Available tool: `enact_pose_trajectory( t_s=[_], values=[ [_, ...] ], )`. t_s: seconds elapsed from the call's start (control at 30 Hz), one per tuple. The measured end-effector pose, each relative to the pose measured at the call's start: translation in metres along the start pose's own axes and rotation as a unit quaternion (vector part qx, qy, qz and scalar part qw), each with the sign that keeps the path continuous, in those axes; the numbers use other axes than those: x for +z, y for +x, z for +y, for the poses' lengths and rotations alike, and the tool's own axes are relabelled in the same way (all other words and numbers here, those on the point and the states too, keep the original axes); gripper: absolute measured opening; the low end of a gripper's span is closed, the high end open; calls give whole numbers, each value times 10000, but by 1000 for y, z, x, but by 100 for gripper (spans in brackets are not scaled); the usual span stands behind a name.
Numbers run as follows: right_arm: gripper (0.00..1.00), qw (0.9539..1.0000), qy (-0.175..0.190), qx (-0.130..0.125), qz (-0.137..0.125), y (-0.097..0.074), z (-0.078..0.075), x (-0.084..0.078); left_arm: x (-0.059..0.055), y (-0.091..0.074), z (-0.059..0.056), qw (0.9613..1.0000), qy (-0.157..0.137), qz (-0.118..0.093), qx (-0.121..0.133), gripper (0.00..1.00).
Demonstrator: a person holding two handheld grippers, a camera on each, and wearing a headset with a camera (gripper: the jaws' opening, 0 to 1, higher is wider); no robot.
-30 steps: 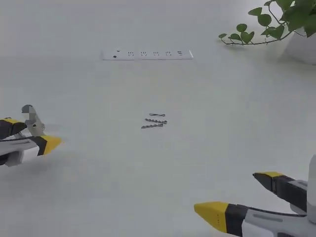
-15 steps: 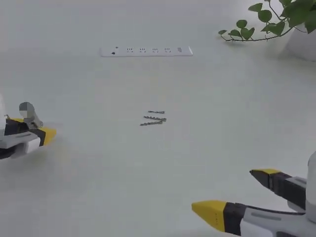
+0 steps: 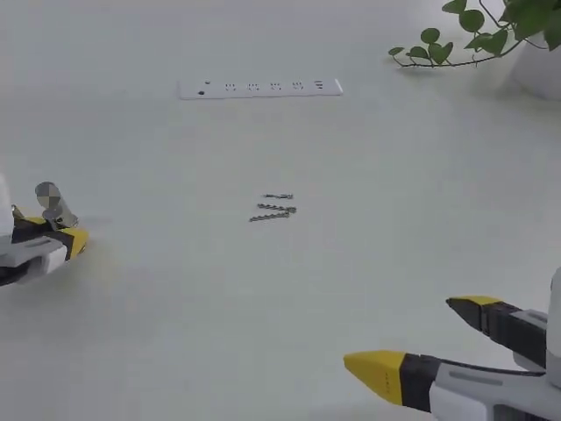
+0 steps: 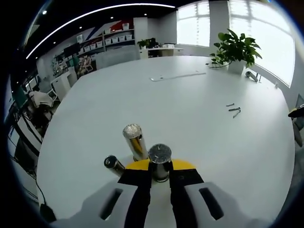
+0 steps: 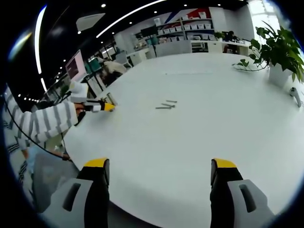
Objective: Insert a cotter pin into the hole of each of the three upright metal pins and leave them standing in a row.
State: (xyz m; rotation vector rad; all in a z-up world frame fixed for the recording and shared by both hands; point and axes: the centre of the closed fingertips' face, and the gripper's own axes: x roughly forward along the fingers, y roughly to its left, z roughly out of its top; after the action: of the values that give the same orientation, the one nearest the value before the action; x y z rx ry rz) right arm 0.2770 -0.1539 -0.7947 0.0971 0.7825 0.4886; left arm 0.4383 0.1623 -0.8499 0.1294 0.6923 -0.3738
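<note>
My left gripper (image 4: 160, 167) is shut on a short upright metal pin (image 4: 160, 156). A second metal pin (image 4: 135, 140) stands just beyond it to the left, and a third pin (image 4: 113, 164) sits further left, tilted. In the head view the left gripper (image 3: 68, 239) is at the table's left edge with a pin (image 3: 53, 206) at its tip. Three cotter pins (image 3: 273, 207) lie together mid-table, also seen as cotter pins (image 5: 165, 105) in the right gripper view. My right gripper (image 3: 425, 338) hovers at the lower right, open wide, nothing between its jaws (image 5: 160, 166).
A white power strip (image 3: 260, 88) lies at the back of the white table (image 3: 351, 158). A potted plant (image 3: 504, 22) stands at the back right. A striped sleeve (image 5: 42, 123) holds the left gripper in the right gripper view.
My left gripper has drawn a little to the left with the pin at its tip. The right gripper has hardly moved. The cotter pins lie where they were.
</note>
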Motion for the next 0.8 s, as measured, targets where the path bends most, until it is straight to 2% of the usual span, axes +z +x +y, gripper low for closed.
enact_pose_trajectory(
  t_s=[0.1,0.27,0.37,0.4,0.5,0.57,0.63,0.8],
  values=[
    [89,10000,9,17,-10,0,0,-1,0,0,0,10000,28,13,61,12],
    [88,10000,4,-23,-32,-1,-3,-1,-1,-1,1,9997,-135,30,198,12],
    [87,10000,-2,-31,-36,-2,-4,-2,-1,-3,1,9996,-199,55,202,12],
    [87,9999,11,-116,-71,-3,-7,-1,-2,-3,0,9993,-301,68,219,12],
    [87,9999,-51,-93,-104,-4,-7,0,-3,-5,-1,9990,-393,83,189,12],
    [87,9997,-180,-152,-107,-4,-9,1,-4,-7,-1,9992,-330,111,214,12],
    [87,9997,-153,-167,-94,-5,-10,0,-6,-9,0,9991,-221,135,331,12],
    [87,9994,-277,-152,-103,-5,-9,1,-4,-18,-3,9988,-371,62,308,12]
  ],
)
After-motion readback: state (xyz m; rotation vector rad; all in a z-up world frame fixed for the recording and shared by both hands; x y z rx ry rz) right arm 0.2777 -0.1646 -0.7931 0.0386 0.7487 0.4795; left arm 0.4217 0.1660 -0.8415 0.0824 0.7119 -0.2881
